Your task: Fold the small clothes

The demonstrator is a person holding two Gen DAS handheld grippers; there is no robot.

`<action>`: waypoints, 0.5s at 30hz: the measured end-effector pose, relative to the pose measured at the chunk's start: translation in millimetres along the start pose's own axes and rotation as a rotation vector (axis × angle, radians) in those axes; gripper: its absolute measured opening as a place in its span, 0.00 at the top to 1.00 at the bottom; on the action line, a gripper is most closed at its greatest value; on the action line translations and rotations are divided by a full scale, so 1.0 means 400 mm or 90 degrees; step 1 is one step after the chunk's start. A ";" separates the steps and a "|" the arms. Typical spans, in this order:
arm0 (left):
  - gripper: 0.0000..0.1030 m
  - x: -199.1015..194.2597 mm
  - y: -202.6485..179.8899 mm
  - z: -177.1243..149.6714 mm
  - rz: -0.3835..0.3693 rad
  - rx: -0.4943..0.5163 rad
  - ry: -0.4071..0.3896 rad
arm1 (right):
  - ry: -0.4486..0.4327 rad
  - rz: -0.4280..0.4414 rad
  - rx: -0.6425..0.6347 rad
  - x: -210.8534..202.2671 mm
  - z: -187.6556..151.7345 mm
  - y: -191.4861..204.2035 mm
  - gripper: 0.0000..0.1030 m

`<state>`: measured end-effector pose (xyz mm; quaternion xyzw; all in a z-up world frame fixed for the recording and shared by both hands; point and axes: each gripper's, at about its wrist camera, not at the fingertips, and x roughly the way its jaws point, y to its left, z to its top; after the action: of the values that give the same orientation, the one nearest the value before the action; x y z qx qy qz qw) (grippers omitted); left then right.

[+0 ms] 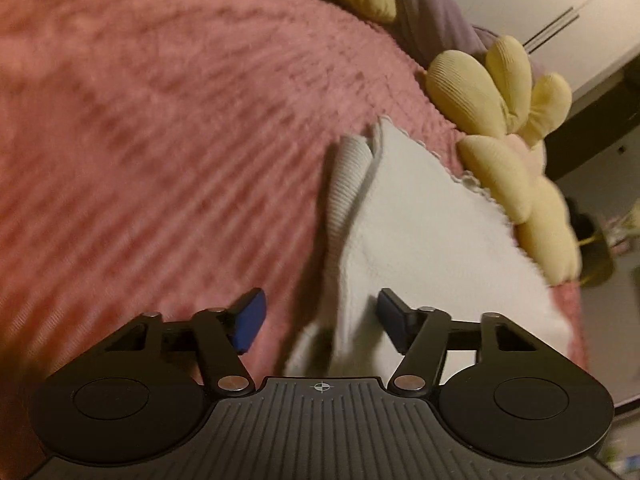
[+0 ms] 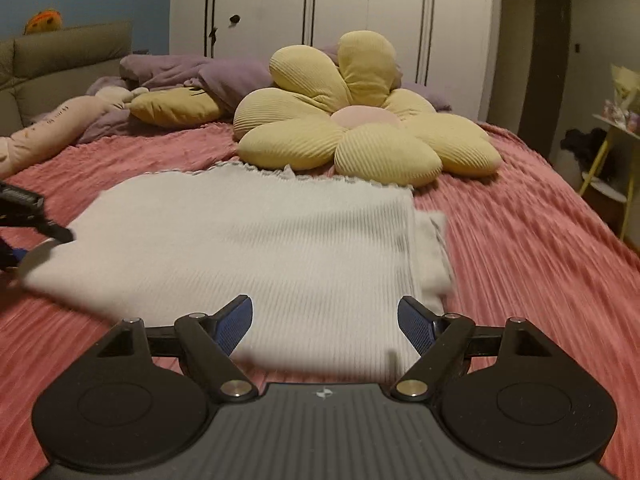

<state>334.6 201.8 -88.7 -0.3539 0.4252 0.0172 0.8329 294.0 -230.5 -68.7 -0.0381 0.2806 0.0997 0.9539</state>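
Observation:
A white ribbed garment [image 2: 256,236] lies partly folded on the pink bedspread [image 2: 520,248]. My right gripper [image 2: 326,322] is open and empty, just above the garment's near edge. My left gripper [image 1: 320,316] is open at the garment's [image 1: 420,240] left end, with the cloth's corner between its blue pads [image 1: 250,320]; it grips nothing. The left gripper also shows at the left edge of the right wrist view [image 2: 28,220], touching the garment's left corner. A folded layer with a lace hem [image 1: 472,178] lies on top.
A yellow flower-shaped cushion [image 2: 360,116] lies just behind the garment. Purple bedding [image 2: 208,72], a yellow pillow [image 2: 176,108] and a pink plush [image 2: 60,124] sit further back. White wardrobes [image 2: 340,8] stand behind. The bed's right edge drops toward a yellow side table [image 2: 616,140].

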 end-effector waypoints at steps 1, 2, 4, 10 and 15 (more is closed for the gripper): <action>0.42 0.002 0.007 -0.001 -0.016 -0.014 0.008 | 0.000 0.000 0.016 -0.025 -0.016 -0.005 0.21; 0.42 0.005 0.016 -0.001 -0.030 -0.029 0.016 | 0.002 0.004 0.030 -0.045 -0.027 -0.010 0.21; 0.42 0.010 0.022 -0.004 -0.046 -0.043 0.023 | 0.007 0.004 0.050 -0.073 -0.045 -0.020 0.21; 0.42 0.011 0.059 -0.007 -0.121 -0.109 0.044 | 0.035 0.011 0.071 -0.090 -0.066 -0.031 0.21; 0.54 0.029 0.059 0.000 -0.117 -0.109 0.051 | 0.035 0.028 0.082 -0.079 -0.060 -0.016 0.25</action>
<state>334.4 216.3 -110.6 -0.4617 0.4208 -0.0375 0.7800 256.9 -245.3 -71.5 0.0266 0.3136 0.1009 0.9438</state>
